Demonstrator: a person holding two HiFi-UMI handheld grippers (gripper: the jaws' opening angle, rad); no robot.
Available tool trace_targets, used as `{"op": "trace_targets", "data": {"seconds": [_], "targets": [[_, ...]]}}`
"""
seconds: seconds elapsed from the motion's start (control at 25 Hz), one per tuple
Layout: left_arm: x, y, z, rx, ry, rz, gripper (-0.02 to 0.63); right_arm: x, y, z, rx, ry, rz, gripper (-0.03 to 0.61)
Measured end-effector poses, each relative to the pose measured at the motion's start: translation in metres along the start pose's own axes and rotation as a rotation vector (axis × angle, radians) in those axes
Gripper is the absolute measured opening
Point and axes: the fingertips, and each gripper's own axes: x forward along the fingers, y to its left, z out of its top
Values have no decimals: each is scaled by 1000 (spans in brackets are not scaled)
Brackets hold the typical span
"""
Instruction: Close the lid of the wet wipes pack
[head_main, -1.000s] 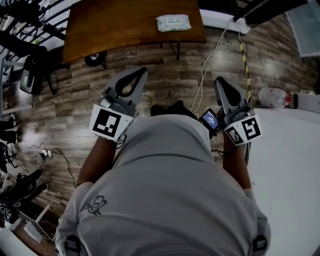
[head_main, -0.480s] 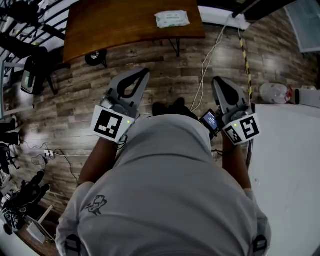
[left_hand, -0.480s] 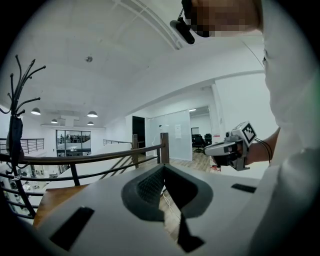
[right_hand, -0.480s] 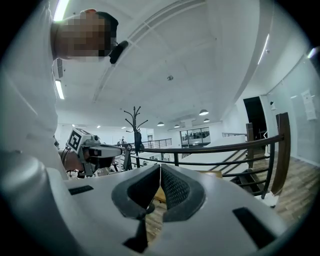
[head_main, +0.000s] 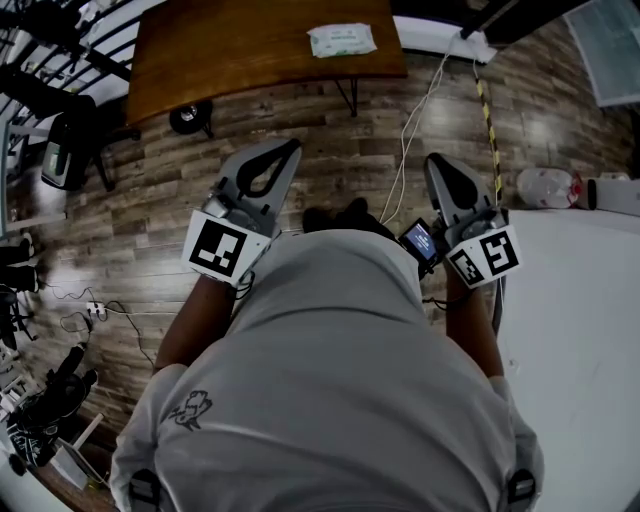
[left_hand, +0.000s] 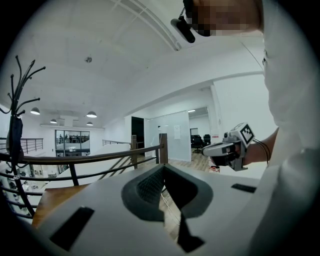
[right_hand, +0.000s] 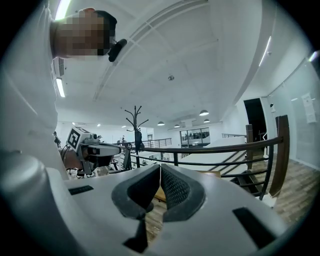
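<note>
bare floor (head_main: 300, 125) lies open up to the table (head_main: 220, 50); a railing (left_hand: 103, 155) stands behind it.

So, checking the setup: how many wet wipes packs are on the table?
1: the wet wipes pack near the wooden table's right end; the table's far edge is out of frame.

Held out ahead on forearms (head_main: 190, 325): left gripper (head_main: 287, 148) at 10 o'clock, right gripper (head_main: 438, 162) at 2 o'clock, both near level, jaws together on nothing

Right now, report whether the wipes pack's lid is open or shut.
Cannot tell: the wet wipes pack lies on the table, too small here to show its lid.
</note>
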Motion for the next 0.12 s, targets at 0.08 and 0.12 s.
{"op": "trace_targets", "data": {"seconds": [0.08,0.12], "targets": [[-2,-1,1,-1,-4,1,9,-2,1,0,-1,2,-2,35],[-3,-1,2,-1,-5,2,9,-2,1,0,0,1,-2,35]]}}
